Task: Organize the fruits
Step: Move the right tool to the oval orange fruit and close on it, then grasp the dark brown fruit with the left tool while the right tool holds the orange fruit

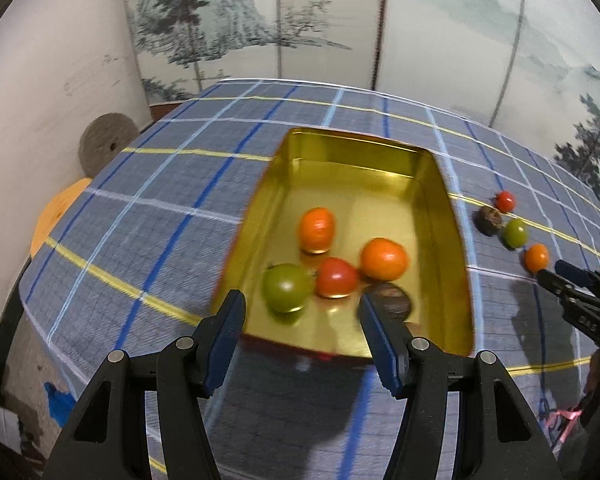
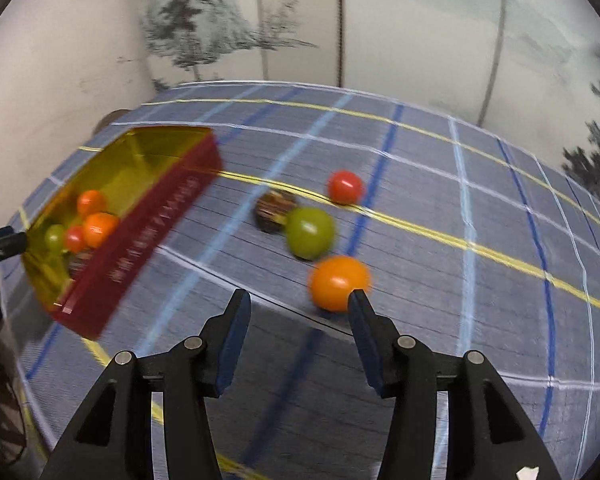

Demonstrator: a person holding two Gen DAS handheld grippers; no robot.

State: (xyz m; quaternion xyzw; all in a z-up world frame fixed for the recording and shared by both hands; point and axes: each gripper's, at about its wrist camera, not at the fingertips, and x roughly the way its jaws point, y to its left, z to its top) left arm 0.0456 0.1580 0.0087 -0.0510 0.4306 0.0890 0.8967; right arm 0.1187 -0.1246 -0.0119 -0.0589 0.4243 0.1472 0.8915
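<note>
Right hand-held gripper spread wide just short of orange fruit on checked tabletop, left hand-held gripper spread over gold tin holding five fruits, three more loose beside it.

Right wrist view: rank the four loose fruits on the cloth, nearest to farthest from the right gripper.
From the right gripper, which is open and empty:
1. orange fruit, just ahead, by the right fingertip.
2. green fruit, behind it, slightly left.
3. dark brown fruit, left of the green one, apparently touching it.
4. red fruit, farthest back, on the yellow stripe.
</note>
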